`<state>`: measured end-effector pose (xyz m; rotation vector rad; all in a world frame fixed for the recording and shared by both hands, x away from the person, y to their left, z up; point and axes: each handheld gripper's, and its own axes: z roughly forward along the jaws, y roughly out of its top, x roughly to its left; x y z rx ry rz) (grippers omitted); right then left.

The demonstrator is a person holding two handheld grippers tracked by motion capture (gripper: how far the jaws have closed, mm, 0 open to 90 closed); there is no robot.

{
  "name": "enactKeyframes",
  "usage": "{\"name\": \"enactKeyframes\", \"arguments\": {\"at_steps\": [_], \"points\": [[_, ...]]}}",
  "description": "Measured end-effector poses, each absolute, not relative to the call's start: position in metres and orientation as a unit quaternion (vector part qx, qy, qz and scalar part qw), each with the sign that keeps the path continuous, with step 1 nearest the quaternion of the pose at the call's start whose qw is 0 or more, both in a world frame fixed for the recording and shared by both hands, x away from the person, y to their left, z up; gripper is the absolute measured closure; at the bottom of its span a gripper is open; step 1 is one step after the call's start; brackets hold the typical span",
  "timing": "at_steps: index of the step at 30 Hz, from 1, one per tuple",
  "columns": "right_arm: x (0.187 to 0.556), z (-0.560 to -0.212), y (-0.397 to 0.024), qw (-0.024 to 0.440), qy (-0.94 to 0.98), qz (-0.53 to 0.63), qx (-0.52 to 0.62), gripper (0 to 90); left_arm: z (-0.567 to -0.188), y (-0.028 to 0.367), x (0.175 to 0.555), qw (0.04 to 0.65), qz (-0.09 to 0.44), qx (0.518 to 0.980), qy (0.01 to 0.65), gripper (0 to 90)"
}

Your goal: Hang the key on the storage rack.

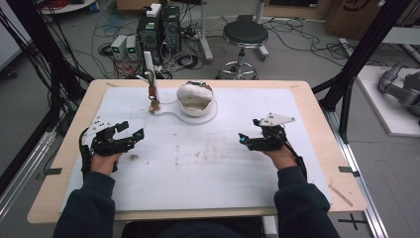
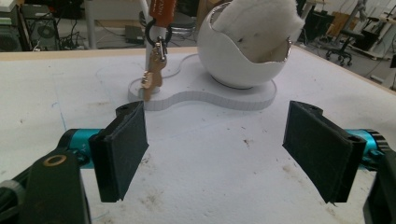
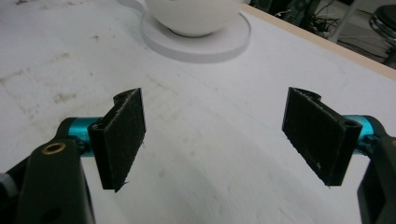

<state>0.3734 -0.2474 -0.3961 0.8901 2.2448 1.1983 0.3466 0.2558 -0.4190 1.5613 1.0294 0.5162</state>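
White sheeting covered the wooden tabletop. Toward twelve o'clock on it lay a flat white base, carrying a round white bowl stuffed with white padding at its right end and a thin post at its left, from which a keyring with a small guitar charm hung. At nine o'clock the left claw stood released, empty; at three o'clock the right claw likewise, nothing between its pads.
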Motion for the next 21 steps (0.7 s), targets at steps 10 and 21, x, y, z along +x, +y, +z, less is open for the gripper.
{"name": "enactKeyframes", "arguments": {"at_steps": [10,21], "points": [[0.352,-0.401,-0.299,0.245,0.771,0.457,0.370,21.8,-0.418,0.250,0.348,0.564,0.228,0.672,0.422,21.5],[0.350,-0.403,-0.314,0.250,0.766,0.453,0.382,21.7,-0.417,0.248,0.348,0.569,0.224,0.667,0.426,21.0]]}}
